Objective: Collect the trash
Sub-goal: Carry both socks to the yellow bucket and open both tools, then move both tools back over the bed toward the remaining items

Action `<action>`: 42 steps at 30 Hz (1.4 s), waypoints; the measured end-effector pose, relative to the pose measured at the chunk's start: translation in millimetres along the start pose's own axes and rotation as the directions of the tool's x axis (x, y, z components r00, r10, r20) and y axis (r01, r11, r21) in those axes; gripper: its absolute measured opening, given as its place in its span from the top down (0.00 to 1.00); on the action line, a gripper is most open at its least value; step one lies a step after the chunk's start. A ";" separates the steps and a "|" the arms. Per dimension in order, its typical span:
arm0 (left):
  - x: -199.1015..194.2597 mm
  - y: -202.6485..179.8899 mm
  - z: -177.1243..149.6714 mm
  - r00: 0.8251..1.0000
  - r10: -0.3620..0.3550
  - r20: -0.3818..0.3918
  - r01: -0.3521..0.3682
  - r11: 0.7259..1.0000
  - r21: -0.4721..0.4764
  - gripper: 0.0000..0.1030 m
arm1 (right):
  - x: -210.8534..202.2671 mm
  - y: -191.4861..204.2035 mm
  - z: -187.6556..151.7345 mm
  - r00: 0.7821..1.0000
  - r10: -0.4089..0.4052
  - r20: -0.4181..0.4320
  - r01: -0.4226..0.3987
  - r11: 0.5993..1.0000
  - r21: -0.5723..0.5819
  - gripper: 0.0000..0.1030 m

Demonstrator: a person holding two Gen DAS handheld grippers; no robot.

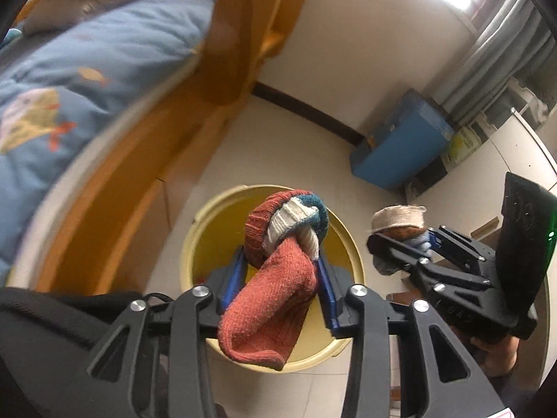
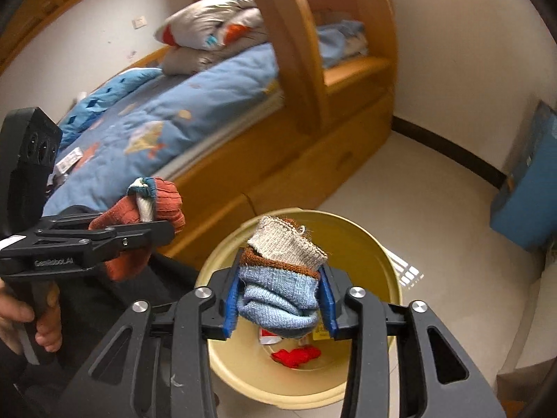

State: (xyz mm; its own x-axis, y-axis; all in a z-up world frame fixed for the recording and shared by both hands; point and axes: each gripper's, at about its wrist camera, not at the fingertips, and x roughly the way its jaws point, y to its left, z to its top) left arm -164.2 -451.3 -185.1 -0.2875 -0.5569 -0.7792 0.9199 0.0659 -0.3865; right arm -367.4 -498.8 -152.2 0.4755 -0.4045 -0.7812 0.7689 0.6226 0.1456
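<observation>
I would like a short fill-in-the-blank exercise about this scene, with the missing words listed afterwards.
1. The left tool has a rust-red knitted sock bundle between its ____ pads.
2. The right tool carries a light ____ knitted sock bundle.
3. Both bundles hang over the round pale yellow plastic ____.
4. Beside it stands a wooden ____ with a blue quilt.

Missing words: blue; blue; bucket; bed
</observation>
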 end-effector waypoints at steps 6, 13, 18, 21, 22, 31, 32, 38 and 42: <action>18.1 1.8 6.5 1.000 -0.002 -0.016 0.001 1.000 -0.030 0.11 | 8.9 -29.8 -9.9 0.999 -0.037 -0.008 0.037 0.996 0.086 0.37; 20.4 6.5 -2.8 0.999 0.030 -0.039 -0.031 0.999 -0.020 0.10 | 8.1 -39.1 -13.7 1.000 0.007 0.000 -0.007 0.989 0.150 0.37; 3.7 4.8 -2.2 1.000 0.031 0.003 -0.031 1.000 -0.003 0.10 | 1.6 -26.9 -4.3 0.999 0.025 0.023 -0.028 0.991 0.133 0.36; -12.4 3.7 -1.9 0.998 0.039 0.039 -0.039 0.999 0.006 0.10 | -4.9 -17.0 1.3 0.998 0.037 0.042 -0.041 0.992 0.115 0.35; -19.5 4.1 -1.6 0.998 0.042 0.054 -0.043 0.999 0.008 0.10 | -8.1 -11.9 4.3 0.998 0.044 0.053 -0.049 0.993 0.109 0.34; -93.7 32.0 -7.8 0.972 0.129 0.195 -0.125 0.992 -0.033 0.09 | -15.6 50.2 32.4 0.985 0.120 0.126 -0.118 0.993 -0.024 0.26; -102.7 39.2 -11.1 0.969 0.138 0.207 -0.130 0.990 -0.052 0.09 | -15.1 61.5 36.3 0.982 0.136 0.133 -0.131 0.990 -0.045 0.25; -170.4 83.7 -35.4 0.910 0.279 0.305 -0.239 0.957 -0.162 0.08 | -11.0 120.7 52.0 0.954 0.253 0.160 -0.237 0.965 -0.113 0.15; -217.0 112.8 -53.5 0.847 0.394 0.356 -0.319 0.914 -0.253 0.05 | -10.6 170.4 60.0 0.926 0.336 0.171 -0.306 0.934 -0.183 0.10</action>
State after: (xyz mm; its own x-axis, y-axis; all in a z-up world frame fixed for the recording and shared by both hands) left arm -12.3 -278.7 -86.0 0.2139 -0.7407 -0.6369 0.8646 0.4470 -0.2295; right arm -215.8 -428.6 -82.6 0.7721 -0.2797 -0.5707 0.4951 0.8277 0.2641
